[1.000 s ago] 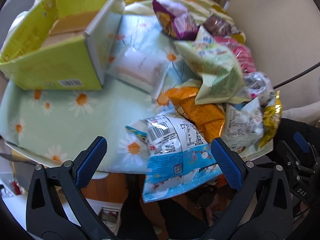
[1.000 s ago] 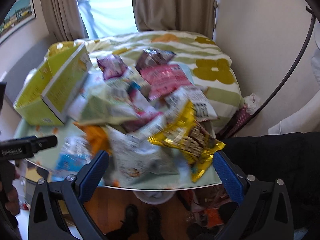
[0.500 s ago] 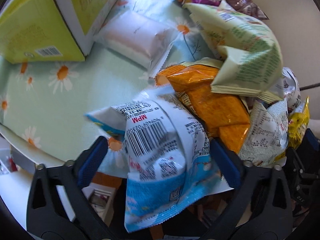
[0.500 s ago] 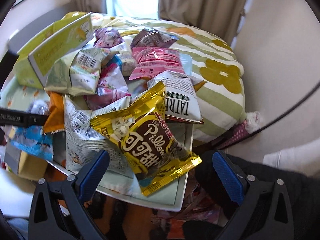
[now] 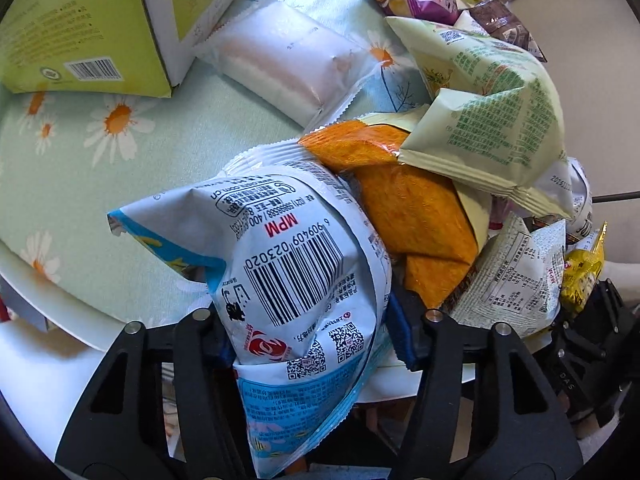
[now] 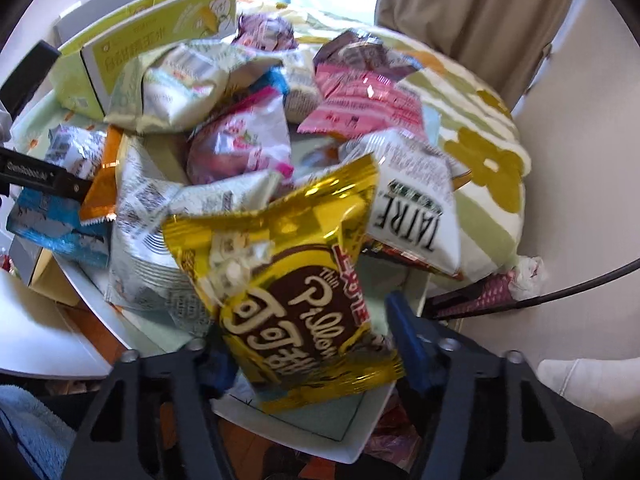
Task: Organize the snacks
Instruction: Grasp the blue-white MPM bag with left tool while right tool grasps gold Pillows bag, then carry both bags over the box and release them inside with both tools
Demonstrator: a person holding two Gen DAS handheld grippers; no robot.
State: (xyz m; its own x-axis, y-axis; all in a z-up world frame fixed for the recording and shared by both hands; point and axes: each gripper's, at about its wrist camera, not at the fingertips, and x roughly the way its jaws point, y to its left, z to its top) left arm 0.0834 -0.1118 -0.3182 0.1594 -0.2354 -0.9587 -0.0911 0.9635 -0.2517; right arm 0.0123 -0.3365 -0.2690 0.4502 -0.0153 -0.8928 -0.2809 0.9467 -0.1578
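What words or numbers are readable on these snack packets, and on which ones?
"MPM", "6 909409 023020": blue-white packet.
"Pillow", "Thin": gold packet.
"TATRE": white packet.
"DAS": black tool.
Fine print on the pale green packet and green box: too small.

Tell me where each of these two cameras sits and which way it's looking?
Left wrist: on the left gripper, looking steeply down at the table; its jaws have just closed on the blue-white snack bag.
Right wrist: on the right gripper, looking down across the snack pile toward the curtain; its jaws have just closed on the gold snack bag; a dark sleeve shows.
Shared: the green box, orange bag and both gripped bags.
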